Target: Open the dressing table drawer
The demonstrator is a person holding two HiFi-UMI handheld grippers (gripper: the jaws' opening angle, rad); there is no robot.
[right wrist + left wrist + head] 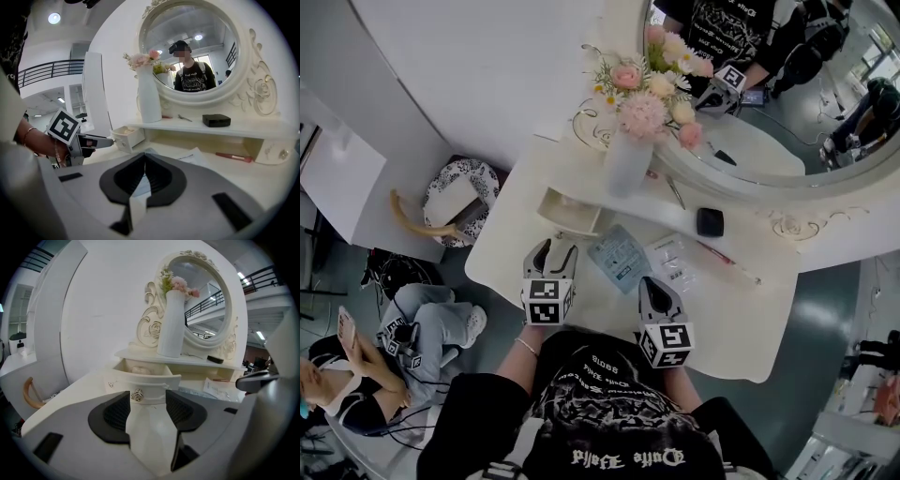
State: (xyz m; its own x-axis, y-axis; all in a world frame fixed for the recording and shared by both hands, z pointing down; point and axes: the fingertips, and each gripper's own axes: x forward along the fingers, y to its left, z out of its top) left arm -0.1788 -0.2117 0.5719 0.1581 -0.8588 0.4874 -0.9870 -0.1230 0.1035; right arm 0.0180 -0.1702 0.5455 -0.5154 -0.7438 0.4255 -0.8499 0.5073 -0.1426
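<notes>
- Left gripper view: the left gripper (149, 404) has its jaws standing wide apart with nothing clamped. The space between the dark pads (116, 411) shows only the white dressing table (84, 385).
- Right gripper view: the right gripper (144, 161) has its jaws pressed together and holds nothing. It hangs over the tabletop beside the left one and takes no part in the pull.
- Just ahead of the left jaws, on a line between their tips, sits the small metal knob (137, 395). No pad touches it, as far as can be told.
- The knob belongs to the drawer (145, 379), which stands pulled out from under the raised shelf. Its open top shows a pale object inside.
- Judged step: the drawer already looks open, so the pull seems done or nearly so. If more travel is wanted, the left jaws must advance, close on the knob and draw straight back. Otherwise the left gripper need only back away.
- Beyond the drawer, a white vase (171, 324) stands on the shelf.
- Farthest off, the oval mirror (206, 301) rises behind it.
</notes>
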